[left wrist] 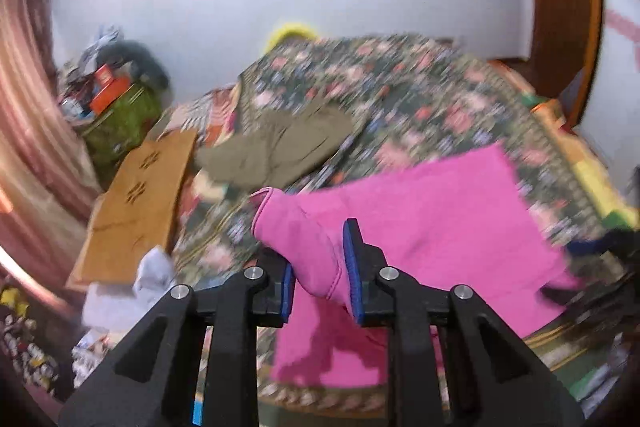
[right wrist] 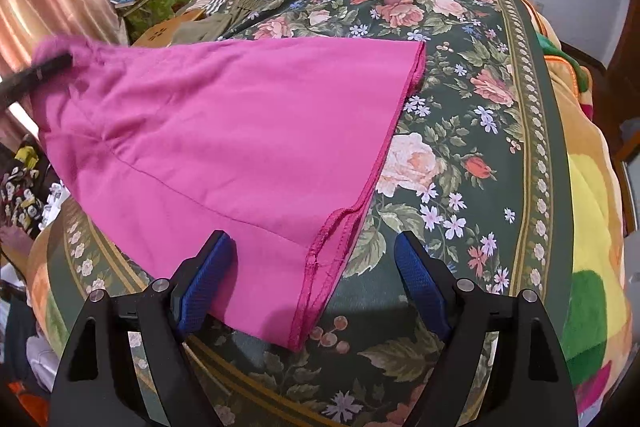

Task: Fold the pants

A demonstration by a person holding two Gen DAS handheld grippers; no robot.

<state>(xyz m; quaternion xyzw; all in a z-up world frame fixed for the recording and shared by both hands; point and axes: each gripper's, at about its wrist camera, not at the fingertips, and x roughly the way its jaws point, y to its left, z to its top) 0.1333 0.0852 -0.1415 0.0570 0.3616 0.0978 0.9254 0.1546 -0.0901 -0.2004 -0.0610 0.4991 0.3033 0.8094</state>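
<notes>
Left tongs pinching the bright pink cotton pants mid-fold on the floral bedspread, right tongs spread at the near edge, hem grab next.

**A flowered bed with clothes on it**

The bed is covered by a dark green bedspread with pink roses and a border of small flowers. The pink pants lie spread on it near the front edge, and their hemmed leg ends point toward the middle of the bed. Farther back, near the left edge, an olive green garment lies crumpled on the cover. At the right side a thick blanket in orange, yellow and green lies along the edge.
</notes>
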